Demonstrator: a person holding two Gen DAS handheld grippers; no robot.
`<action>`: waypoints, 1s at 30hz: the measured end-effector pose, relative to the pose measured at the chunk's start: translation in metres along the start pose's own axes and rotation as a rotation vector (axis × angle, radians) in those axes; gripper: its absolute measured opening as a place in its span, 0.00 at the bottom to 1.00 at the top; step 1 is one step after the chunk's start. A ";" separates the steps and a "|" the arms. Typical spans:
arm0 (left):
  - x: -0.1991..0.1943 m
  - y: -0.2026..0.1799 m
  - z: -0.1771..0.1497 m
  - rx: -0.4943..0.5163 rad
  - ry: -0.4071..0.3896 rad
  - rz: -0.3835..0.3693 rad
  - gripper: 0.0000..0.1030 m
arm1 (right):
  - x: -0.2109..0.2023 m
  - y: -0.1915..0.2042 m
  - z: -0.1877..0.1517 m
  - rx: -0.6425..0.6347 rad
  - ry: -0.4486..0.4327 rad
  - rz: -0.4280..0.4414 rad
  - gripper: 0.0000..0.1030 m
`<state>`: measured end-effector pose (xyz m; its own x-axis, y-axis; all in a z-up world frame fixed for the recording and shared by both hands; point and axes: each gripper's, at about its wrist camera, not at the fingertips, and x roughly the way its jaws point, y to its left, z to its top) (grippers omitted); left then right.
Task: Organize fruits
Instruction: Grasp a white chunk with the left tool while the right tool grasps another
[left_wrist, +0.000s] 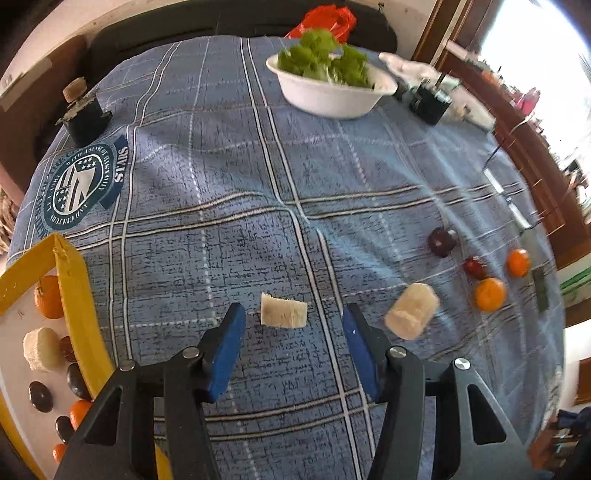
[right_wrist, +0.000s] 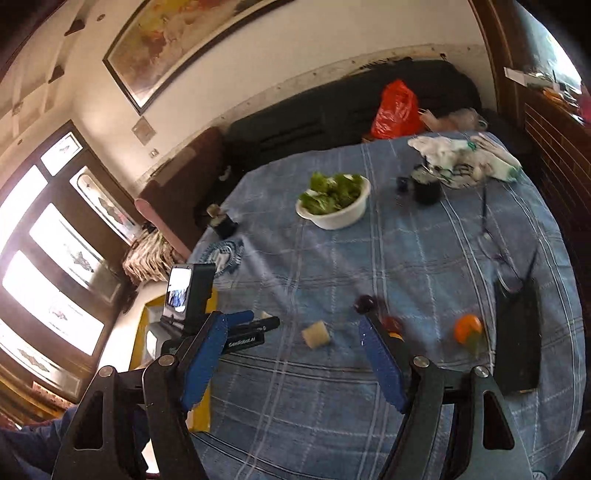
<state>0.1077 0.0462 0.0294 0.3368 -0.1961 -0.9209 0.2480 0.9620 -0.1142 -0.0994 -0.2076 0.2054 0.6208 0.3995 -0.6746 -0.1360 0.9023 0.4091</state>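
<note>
The left tongs (left_wrist: 293, 325) hang released over the blue checked worktop (left_wrist: 229, 177), a pale banana piece (left_wrist: 283, 310) lying just ahead between their blue pads, untouched. A second banana chunk (left_wrist: 412, 312) lies to its right, near two oranges (left_wrist: 490, 294), a small red fruit (left_wrist: 475, 267) and a dark plum (left_wrist: 441, 242). At the left edge a yellow tray (left_wrist: 75, 291) already holds an orange, a banana piece and several dark fruits. The right tongs (right_wrist: 295, 336) are released too, held above the worktop with nothing in them. A white bowl (left_wrist: 332, 98) of greens sits further back
</note>
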 end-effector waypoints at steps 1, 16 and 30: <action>0.004 -0.001 0.000 -0.001 0.004 0.011 0.50 | -0.002 0.001 -0.001 0.001 0.003 -0.004 0.77; -0.039 -0.006 -0.033 -0.073 -0.113 -0.021 0.26 | 0.041 -0.008 -0.012 0.047 0.123 -0.059 0.77; -0.161 -0.038 -0.057 0.002 -0.310 -0.181 0.26 | 0.101 -0.015 -0.012 0.051 0.223 -0.096 0.76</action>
<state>-0.0076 0.0519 0.1603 0.5466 -0.4115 -0.7293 0.3304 0.9062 -0.2638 -0.0439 -0.1790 0.1240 0.4422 0.3430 -0.8287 -0.0418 0.9309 0.3630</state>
